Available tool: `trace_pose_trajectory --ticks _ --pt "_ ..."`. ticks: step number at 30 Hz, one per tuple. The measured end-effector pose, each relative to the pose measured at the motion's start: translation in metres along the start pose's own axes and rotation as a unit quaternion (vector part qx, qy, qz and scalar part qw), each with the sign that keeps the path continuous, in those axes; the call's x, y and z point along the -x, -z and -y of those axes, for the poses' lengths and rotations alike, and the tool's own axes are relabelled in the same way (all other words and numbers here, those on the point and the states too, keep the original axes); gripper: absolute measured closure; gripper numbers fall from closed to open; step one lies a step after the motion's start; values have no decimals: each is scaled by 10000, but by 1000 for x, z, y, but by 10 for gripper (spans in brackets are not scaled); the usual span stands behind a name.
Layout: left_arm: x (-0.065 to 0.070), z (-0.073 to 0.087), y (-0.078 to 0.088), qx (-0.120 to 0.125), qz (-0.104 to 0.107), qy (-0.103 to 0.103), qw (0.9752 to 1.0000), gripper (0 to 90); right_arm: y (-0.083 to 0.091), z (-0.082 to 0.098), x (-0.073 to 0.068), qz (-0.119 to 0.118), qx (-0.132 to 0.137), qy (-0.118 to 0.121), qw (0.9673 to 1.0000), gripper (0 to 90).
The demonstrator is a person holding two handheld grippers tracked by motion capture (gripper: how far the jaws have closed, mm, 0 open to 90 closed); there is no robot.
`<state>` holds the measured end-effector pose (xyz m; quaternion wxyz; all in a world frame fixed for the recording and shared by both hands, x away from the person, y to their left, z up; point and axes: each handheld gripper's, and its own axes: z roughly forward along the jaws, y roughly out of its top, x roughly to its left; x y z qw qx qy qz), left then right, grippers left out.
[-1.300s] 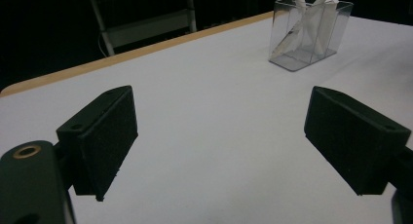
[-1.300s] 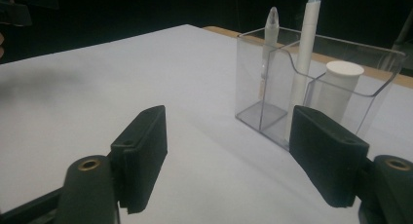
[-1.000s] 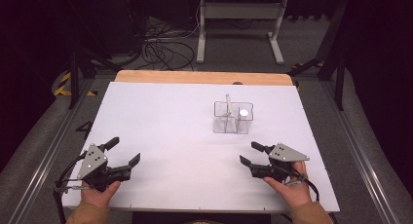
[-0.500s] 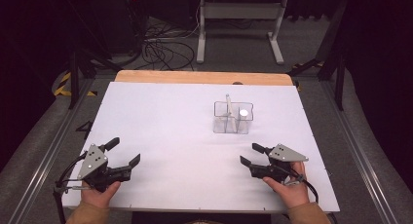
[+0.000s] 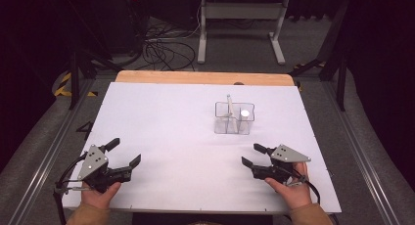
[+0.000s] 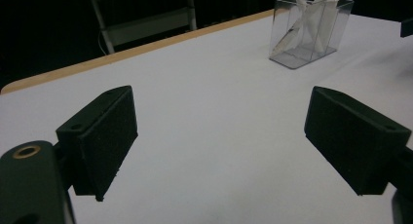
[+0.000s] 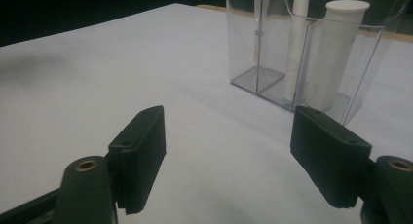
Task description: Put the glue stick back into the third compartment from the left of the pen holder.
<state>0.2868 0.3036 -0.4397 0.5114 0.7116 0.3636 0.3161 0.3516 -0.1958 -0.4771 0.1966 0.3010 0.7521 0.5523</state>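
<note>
We start at the near left corner of the table (image 5: pixel 161 117), where the left gripper (image 5: pixel 122 154) sits low over the white top in the person's left hand (image 5: pixel 100 193), its jaws spread wide with nothing between them. In the left gripper view we look straight through that gap at bare white surface, and the clear box (image 6: pixel 311 31) shows up near the top right. Moving across, we've got that clear box (image 5: pixel 234 118) standing right of the middle and towards the far edge, well apart from both grippers. It's split into compartments: a thin white stick (image 5: pixel 228 103) leans up out of the left one and a white tube (image 5: pixel 244 116) with a round cap stands upright in the right one. In the right gripper view the box (image 7: pixel 272 48) is much closer, with the capped tube (image 7: pixel 333 53) beside the stick (image 7: pixel 297 44). And at the near right corner, the right gripper (image 5: pixel 253 155) lies in the person's right hand (image 5: pixel 288 191), jaws parted too, holding nothing
</note>
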Motion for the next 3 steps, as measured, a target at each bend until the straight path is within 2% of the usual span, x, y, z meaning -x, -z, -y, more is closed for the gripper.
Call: trace_pose_trajectory --ticks 3 --pt "0 0 0 -12 1 -13 10000 129 1 -1 0 31 9 42 10000 291"
